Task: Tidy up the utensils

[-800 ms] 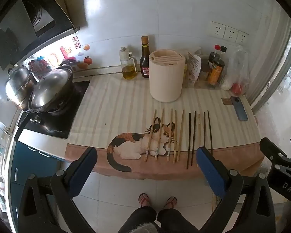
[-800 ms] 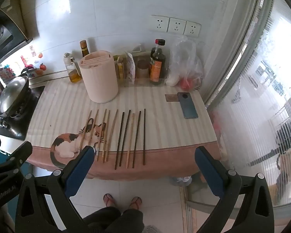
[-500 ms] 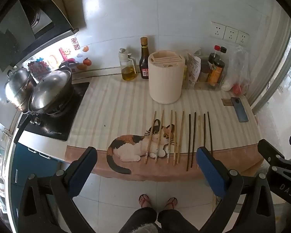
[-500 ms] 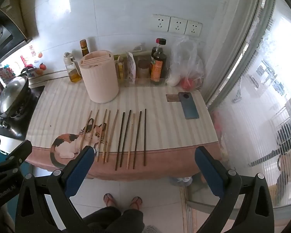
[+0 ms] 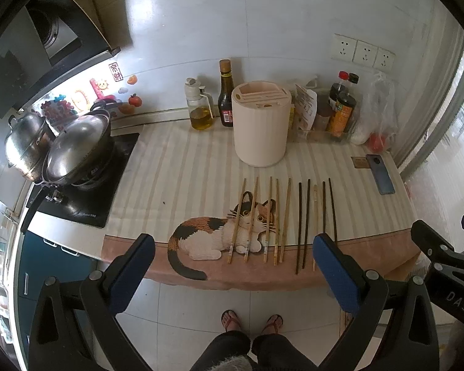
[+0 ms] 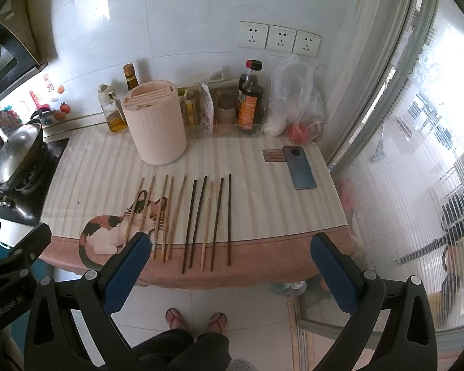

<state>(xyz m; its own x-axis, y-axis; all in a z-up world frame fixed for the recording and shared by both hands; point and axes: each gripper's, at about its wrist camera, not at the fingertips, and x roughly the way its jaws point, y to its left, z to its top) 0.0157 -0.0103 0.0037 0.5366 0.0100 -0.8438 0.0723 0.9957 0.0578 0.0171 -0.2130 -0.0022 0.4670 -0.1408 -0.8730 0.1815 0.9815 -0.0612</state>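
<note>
Along the tabletop's front edge lie the chopsticks in a row. Both claws, left claw and right claw, hang above that edge, spread wide and empty, well apart from the chopsticks.

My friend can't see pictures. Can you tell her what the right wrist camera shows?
Ten chopsticks lie in a row on a striped counter mat with a cat picture, in front of a round cream utensil holder. The right gripper hangs open above the counter's near edge, holding nothing. A phone lies on the right, with bottles by the wall.
</note>
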